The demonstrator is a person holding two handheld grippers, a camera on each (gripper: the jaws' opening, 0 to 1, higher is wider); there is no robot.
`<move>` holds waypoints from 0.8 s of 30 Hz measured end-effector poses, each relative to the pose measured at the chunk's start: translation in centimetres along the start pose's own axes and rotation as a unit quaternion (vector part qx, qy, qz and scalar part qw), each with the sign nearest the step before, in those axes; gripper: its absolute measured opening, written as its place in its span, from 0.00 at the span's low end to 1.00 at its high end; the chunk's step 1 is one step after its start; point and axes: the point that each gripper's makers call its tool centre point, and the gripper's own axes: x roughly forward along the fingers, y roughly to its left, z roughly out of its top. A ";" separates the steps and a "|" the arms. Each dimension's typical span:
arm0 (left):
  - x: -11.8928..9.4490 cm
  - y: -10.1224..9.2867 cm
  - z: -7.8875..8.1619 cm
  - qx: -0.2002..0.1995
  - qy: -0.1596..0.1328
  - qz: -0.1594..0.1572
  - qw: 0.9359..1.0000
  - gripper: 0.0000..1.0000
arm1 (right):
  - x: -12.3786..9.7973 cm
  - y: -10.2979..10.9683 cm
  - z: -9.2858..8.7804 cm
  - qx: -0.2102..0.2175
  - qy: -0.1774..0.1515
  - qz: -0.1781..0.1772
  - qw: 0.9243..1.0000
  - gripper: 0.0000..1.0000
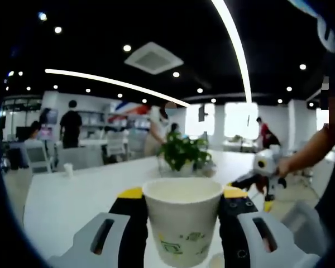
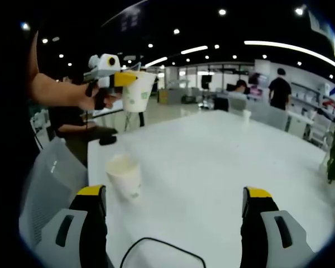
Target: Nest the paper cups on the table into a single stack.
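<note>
While the left gripper point(image 1: 182, 223) pinched an upright paper cup point(image 1: 183, 215) between its jaws, rim up and lifted clear of the white bench point(image 1: 72, 201), the right gripper point(image 2: 176, 223) stood spread wide with nothing between its jaws. In the right gripper view the held cup point(image 2: 137, 92) hung high, to the left of and well above a second cup point(image 2: 124, 176), which stood upright on the bench point(image 2: 212, 162) just ahead of the right gripper's left jaw. A small third cup point(image 2: 246, 114) stood far beyond the second one, toward the far end of the bench. A potted plant point(image 1: 183, 153) sat beyond the held cup. Nesting probably meant bringing the held cup over the second cup and lowering it straight down, both axes vertical; the loaded left gripper seemed the one to do so.
</note>
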 end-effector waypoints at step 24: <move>-0.8 -4.8 0.9 -0.018 -0.067 -0.034 0.997 0.46 | -0.5 0.8 -0.7 0.006 -0.001 -0.003 1.000 1.00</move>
